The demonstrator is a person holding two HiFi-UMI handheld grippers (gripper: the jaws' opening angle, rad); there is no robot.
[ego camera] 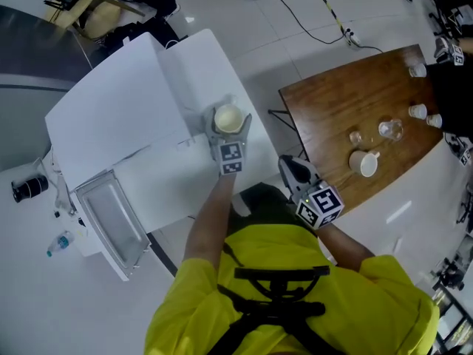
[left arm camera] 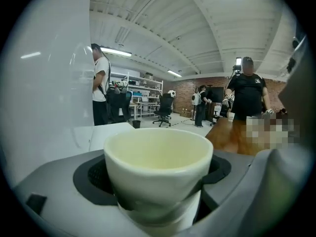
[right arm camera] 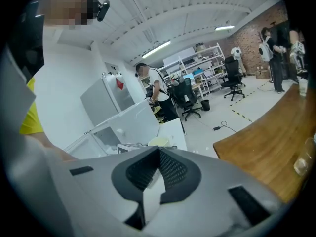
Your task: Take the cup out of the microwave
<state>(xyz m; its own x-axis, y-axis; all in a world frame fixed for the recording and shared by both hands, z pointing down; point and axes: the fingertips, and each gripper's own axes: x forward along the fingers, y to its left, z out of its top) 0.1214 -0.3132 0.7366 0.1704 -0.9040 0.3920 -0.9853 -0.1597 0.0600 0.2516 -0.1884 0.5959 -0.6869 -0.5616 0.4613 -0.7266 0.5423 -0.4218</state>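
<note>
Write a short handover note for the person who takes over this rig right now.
Left gripper: shut on the cup, upright.
Right gripper: shut, empty, between the person and the wooden table.
Done: the cup is out of the microwave, whose door is open.
Left: probably set the cup down, perhaps on the wooden table, and close the door.

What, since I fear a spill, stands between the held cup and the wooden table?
Nothing visible. The left gripper is shut on the cup; only floor lies between it and the wooden table. The right gripper hangs off that line.
</note>
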